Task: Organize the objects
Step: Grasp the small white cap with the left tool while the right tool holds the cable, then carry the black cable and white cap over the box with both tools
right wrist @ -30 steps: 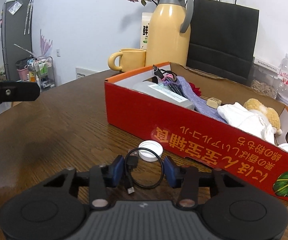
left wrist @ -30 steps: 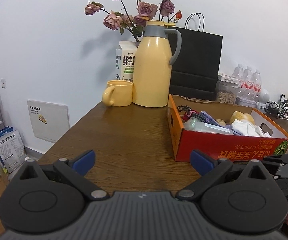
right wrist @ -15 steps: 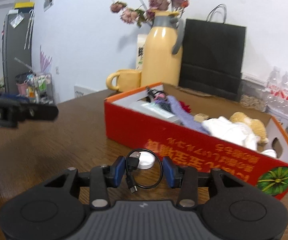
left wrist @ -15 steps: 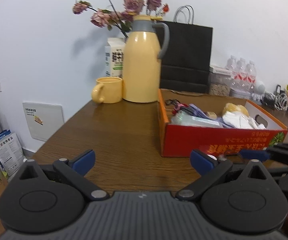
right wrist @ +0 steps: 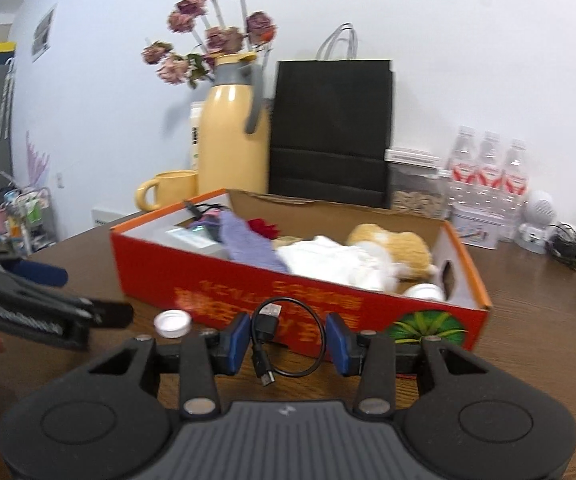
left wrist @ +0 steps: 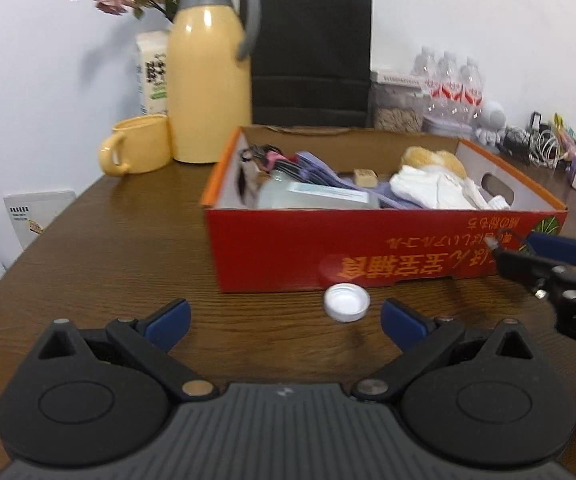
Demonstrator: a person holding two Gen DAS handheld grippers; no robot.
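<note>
Gripping a coiled black cable [right wrist: 288,340], the right tool [right wrist: 288,338] is pinching it between partly closed pads, just in front of the red box [right wrist: 224,280]. Left tool [left wrist: 284,316] is hanging spread wide, empty, over the tabletop [left wrist: 108,264] near a white cap [left wrist: 346,302].

Left gripper [left wrist: 284,316] with jaws spread wide over the brown tabletop [left wrist: 108,248], white bottle cap [left wrist: 346,302] lying between them — just before a red cardboard box [left wrist: 367,248] of oddments, right gripper [left wrist: 527,254] entering at right.
</note>
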